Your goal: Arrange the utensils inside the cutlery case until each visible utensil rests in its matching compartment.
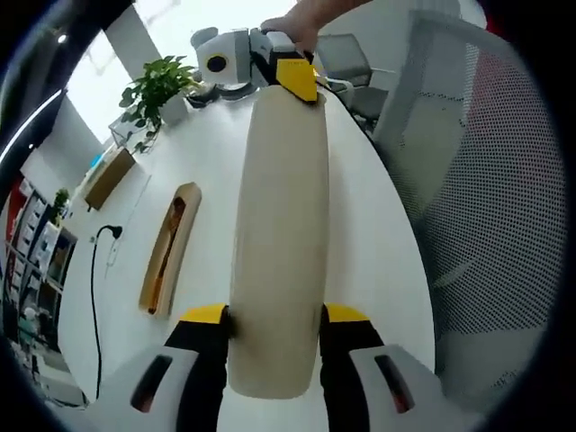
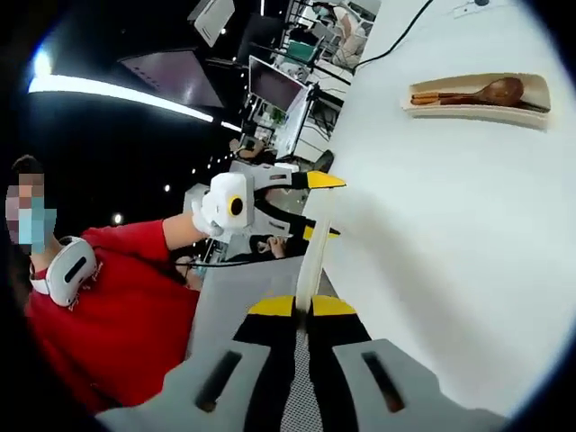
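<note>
A long cream lid [image 1: 279, 207] of the cutlery case hangs above the white table [image 1: 378, 243], held at both ends. My left gripper [image 1: 274, 315] is shut on its near end, across the width. At the far end my right gripper [image 1: 292, 72] is shut on it. In the right gripper view the lid [image 2: 313, 247] is edge-on, with my right gripper [image 2: 303, 306] shut on the thin edge and the left gripper [image 2: 310, 202] at the other end. The open case base [image 1: 183, 209] lies on the table, holding a wooden spoon [image 1: 166, 252]. The case [image 2: 477, 112] and spoon [image 2: 486, 92] sit apart from both grippers.
A potted plant [image 1: 157, 90], a brown box [image 1: 110, 177] and a black cable [image 1: 94, 288] occupy the table's far side. A mesh chair [image 1: 486, 180] stands beside the table. A person in a red top [image 2: 117, 315] holds the grippers; monitors [image 2: 274, 90] stand behind.
</note>
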Demonstrator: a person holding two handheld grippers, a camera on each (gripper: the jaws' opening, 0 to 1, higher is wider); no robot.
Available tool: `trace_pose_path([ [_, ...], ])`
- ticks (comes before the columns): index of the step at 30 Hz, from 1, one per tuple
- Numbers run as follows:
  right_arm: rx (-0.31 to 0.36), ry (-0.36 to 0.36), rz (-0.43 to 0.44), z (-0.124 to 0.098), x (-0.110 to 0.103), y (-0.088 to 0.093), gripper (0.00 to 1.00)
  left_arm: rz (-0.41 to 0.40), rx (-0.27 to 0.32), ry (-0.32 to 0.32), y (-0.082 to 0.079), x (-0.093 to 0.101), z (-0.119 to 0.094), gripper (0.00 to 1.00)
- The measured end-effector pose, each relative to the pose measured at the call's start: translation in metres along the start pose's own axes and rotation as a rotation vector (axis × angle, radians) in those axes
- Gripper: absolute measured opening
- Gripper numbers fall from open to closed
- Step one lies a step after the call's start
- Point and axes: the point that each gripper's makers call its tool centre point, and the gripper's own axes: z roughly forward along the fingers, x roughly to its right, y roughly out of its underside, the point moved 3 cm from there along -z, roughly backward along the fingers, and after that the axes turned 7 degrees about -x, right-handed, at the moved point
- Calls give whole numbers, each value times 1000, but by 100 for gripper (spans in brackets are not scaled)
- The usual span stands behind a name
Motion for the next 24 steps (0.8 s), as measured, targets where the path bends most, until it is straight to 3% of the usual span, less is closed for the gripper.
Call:
trace_pose_path([
  [4,85,59,30,-6,6,-7,1,-35,10,18,-1,-3,0,40],
  [9,122,125,88,-17,10,-12,2,-145,37,77,-7,0,-4,40],
  [12,173,87,139,-20,2,-22,1,-179,31,81,-9,-4,-9,40],
  [18,200,127,93,-20,-10,-36,3,-236,34,75,-8,-8,-24,40],
  [24,215,108,78,-21,-22,-37,1,-271,0,37,-13,-2,-33,39],
])
